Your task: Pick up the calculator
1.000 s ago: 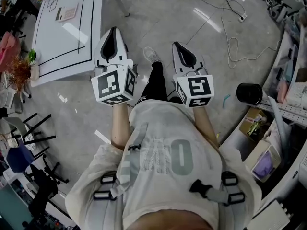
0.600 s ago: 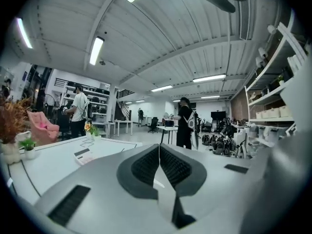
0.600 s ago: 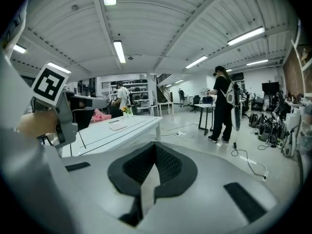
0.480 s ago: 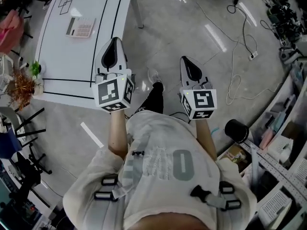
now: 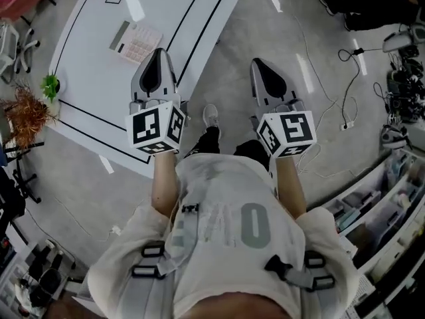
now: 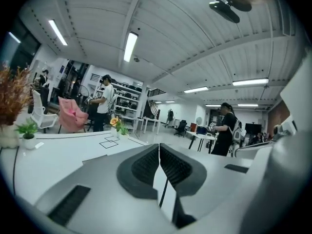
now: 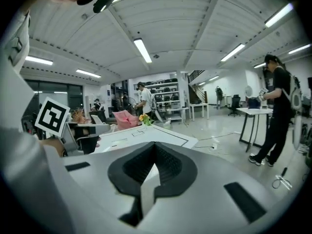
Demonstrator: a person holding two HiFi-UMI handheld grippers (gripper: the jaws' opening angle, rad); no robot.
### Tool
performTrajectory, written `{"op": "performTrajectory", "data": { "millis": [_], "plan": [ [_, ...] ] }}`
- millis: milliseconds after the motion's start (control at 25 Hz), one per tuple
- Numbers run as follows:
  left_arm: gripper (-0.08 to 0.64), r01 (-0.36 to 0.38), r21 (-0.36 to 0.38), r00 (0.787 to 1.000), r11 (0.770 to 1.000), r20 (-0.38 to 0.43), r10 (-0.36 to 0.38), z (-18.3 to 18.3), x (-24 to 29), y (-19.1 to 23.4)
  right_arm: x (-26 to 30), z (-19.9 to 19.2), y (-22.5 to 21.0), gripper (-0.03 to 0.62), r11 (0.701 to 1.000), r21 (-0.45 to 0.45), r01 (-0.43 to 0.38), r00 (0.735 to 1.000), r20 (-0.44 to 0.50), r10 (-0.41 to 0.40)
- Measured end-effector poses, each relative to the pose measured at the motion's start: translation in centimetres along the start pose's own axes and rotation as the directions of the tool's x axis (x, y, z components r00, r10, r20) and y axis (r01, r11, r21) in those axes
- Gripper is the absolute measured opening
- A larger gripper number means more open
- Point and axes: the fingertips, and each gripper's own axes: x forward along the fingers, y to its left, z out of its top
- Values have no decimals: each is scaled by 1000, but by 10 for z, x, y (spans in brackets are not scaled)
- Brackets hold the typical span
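Pickup not begun: the calculator lies mid-table, clear of the edges; the left gripper hovers inside the near edge, the right gripper off it, both closed on nothing

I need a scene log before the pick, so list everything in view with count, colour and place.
table: one, white with black lines, upper left in the head view
calculator: one, pale with a dark display strip, on the table ahead of the left gripper
potted plant: one, green, at the table's left edge
dried plant: one, brown-orange, by the table's left corner
pink seat: one, beyond the table
bystander: one, in black, standing on the floor at right
left gripper: one, grey, shut and empty, overlapping the table in the head view
right gripper: one, grey, shut and empty, over the floor
marker cubes: two, black and white, one on each gripper
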Motion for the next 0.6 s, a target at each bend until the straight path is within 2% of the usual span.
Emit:
{"op": "performTrajectory", "data": {
  "millis": [80,280,480,600],
  "plan": [
    [21,-31,-28,1000,999,2,31,0,-2,12,19,8,19,4,997,-25,-70,998,-3,70],
    [21,-144,-35,990,989,-10,144,-4,-12,49,54,15,61,4,972,-113,-207,978,-21,205],
    [21,-254,-39,967,966,23,255,9,-37,74,72,26,92,5,931,-159,-329,944,-17,330],
    [21,-328,-52,942,943,51,330,17,-58,89,84,36,111,5,896,-192,-401,913,-6,407]
  ]
}}
